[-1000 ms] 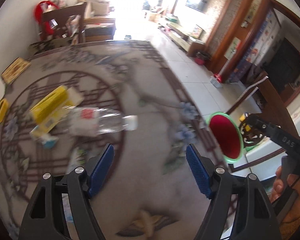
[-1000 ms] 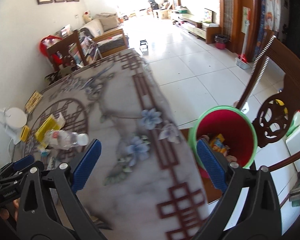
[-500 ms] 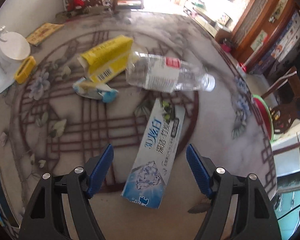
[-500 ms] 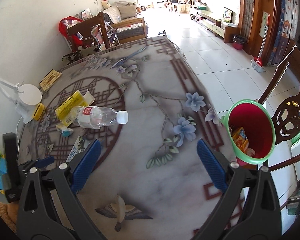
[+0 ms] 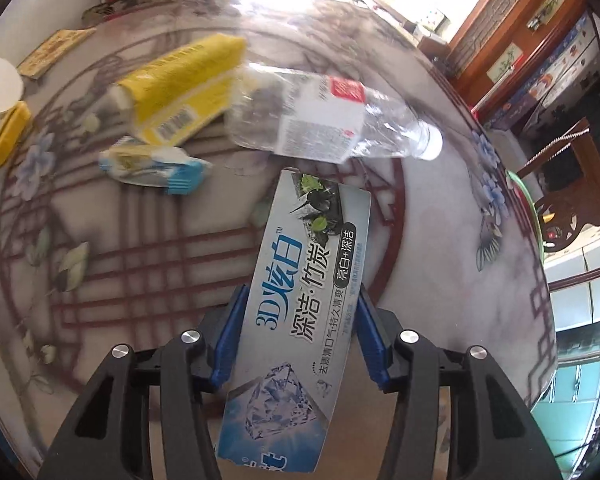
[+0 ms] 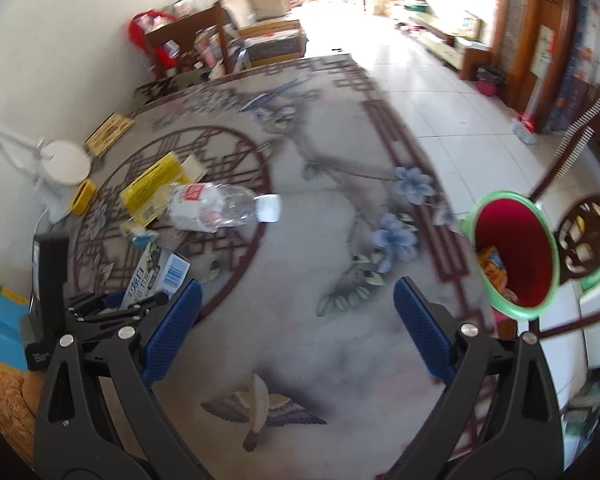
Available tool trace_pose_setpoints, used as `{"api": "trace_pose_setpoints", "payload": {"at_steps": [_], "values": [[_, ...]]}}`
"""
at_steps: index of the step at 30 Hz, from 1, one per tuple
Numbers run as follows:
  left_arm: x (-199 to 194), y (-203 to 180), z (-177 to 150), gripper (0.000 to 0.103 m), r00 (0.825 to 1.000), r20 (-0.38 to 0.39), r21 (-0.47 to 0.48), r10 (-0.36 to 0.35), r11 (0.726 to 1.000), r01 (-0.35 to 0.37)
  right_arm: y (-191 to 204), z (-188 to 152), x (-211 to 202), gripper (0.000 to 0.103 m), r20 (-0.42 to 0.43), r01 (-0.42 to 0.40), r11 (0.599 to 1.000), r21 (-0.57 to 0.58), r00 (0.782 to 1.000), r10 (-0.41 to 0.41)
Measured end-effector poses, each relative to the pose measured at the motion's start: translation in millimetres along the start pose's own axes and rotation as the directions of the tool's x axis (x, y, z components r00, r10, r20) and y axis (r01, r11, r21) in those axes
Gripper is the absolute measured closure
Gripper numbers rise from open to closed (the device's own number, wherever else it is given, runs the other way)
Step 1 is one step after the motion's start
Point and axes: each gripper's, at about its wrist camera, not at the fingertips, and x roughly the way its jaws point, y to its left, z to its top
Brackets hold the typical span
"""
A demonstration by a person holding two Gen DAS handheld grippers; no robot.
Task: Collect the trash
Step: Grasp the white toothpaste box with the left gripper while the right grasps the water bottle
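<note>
While the right gripper (image 6: 296,332) hangs wide and empty above the table (image 6: 320,340), the left gripper (image 5: 298,336) is closing around the toothpaste box (image 5: 296,304).

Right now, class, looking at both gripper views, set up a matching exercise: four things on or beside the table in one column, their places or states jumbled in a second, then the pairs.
1. toothpaste box
2. plastic bottle
3. bin
4. right gripper

A. lying on its side, capped
B. open, nothing between its fingers
C. between the closing left fingers
D. beside the table edge, wrappers inside

Pairs: 1-C, 2-A, 3-D, 4-B
</note>
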Motion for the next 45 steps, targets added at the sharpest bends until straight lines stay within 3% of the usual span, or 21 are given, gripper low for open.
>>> {"api": "trace_pose_setpoints", "payload": {"at_steps": [2, 5, 12, 17, 22, 26, 29, 35, 45], "values": [[-11, 12, -5, 0.054, 1.0, 0.015, -0.018, 0.012, 1.0, -0.011, 13, 11, 19, 0.008, -0.04, -0.042, 0.995, -0.088, 0.998, 0.038], [-23, 33, -10, 0.054, 0.999, 0.016, -0.055, 0.035, 0.998, -0.034, 34, 30, 53, 0.008, -0.104, -0.053, 0.97, -0.236, 0.994, 0.029], [-42, 74, -27, 0.054, 0.994, 0.029, -0.141, 0.107, 0.985, -0.102, 93, 64, 140, 0.008, -0.254, -0.099, 0.837, -0.538, 0.966, -0.049], [-56, 88, -32, 0.054, 0.987, 0.053, -0.178, 0.149, 0.974, -0.138, 125, 74, 188, 0.008, -0.297, -0.119, 0.746, -0.656, 0.949, -0.109], [-76, 91, -25, 0.054, 0.974, 0.121, -0.188, 0.194, 0.968, -0.169, 140, 76, 205, 0.009, -0.344, -0.183, 0.727, -0.662, 0.936, -0.078], [-86, 91, -18, 0.054, 0.957, 0.165, -0.187, 0.241, 0.96, -0.209, 144, 70, 204, 0.043, -0.368, -0.211, 0.728, -0.652, 0.928, -0.06], [-92, 91, -16, 0.054, 0.952, 0.182, -0.192, 0.248, 0.958, -0.212, 142, 64, 193, 0.044, -0.357, -0.214, 0.753, -0.622, 0.934, -0.029], [-96, 82, -9, 0.054, 0.946, 0.196, -0.167, 0.259, 0.959, -0.228, 121, 56, 151, 0.045, -0.314, -0.215, 0.877, -0.43, 0.946, 0.078], [-99, 56, 6, 0.054, 0.941, 0.23, -0.104, 0.249, 0.967, -0.23, 101, 33, 109, 0.045, -0.234, -0.193, 0.953, -0.235, 0.963, 0.137]]}}
